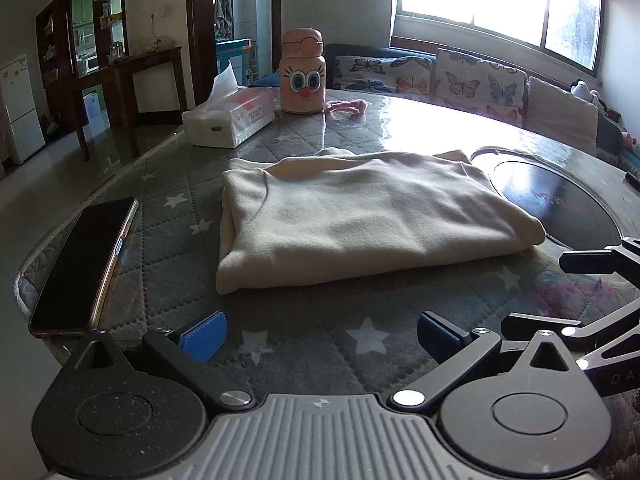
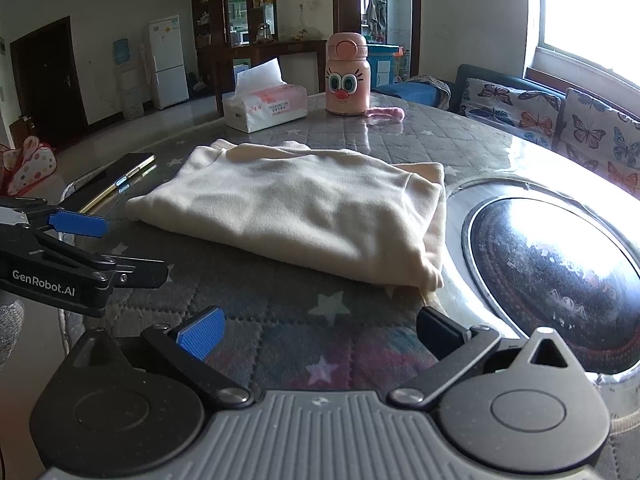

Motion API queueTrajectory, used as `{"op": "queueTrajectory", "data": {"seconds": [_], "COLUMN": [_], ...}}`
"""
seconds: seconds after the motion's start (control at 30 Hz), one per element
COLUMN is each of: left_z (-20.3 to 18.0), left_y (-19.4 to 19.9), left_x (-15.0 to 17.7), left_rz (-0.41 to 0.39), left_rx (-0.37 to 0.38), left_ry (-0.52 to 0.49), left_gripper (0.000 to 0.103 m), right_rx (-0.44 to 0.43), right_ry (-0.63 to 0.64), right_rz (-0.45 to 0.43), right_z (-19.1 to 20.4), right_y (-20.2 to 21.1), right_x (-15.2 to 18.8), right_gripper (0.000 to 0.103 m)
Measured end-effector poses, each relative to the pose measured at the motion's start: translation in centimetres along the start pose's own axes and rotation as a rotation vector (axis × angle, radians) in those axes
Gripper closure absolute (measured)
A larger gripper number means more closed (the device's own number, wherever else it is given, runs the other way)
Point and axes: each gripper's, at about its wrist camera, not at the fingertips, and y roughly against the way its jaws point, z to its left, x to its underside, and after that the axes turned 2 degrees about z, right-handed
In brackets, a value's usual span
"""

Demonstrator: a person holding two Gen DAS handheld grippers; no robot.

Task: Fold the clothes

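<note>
- The right wrist view alone shows a white fridge [image 2: 167,62] on the far wall and a dotted bag [image 2: 28,166] on the floor at left; the left wrist view alone shows the wide window [image 1: 498,2] in full and a plain cushion [image 1: 562,114] on the sofa
- The folded cream garment [image 1: 352,216] lies flat in the middle of the quilted star-print surface [image 1: 256,344], ahead of both claws and touched by neither
- The left claw [image 1: 322,338] is spread wide with nothing between its blue pads; the right claw [image 2: 320,336] is likewise spread and empty
- Each view catches the other claw at its edge, beside the garment
- A dark phone [image 1: 82,264] lies left of the garment, near the surface edge
- Beyond the garment stand a tissue pack [image 1: 230,118] and a pink cartoon-face bottle [image 1: 303,74], with a pink band [image 1: 348,106] beside the bottle
- A dark round inset [image 2: 556,272] sits just right of the garment, whose corner overlaps its metal rim
</note>
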Motion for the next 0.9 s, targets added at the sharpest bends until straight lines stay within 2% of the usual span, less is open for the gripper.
{"op": "queueTrajectory", "data": {"seconds": [0.9], "left_z": [-1.0], "left_y": [1.8], "left_x": [1.2], "left_rz": [-0.018], "left_rx": [-0.007], "left_ry": [-0.016], "left_gripper": [0.0], "right_rx": [0.013], "right_ry": [-0.002], "right_rz": [-0.012], "right_z": [1.0], "right_y": [1.9], "right_x": [1.1], "right_gripper": [0.0]}}
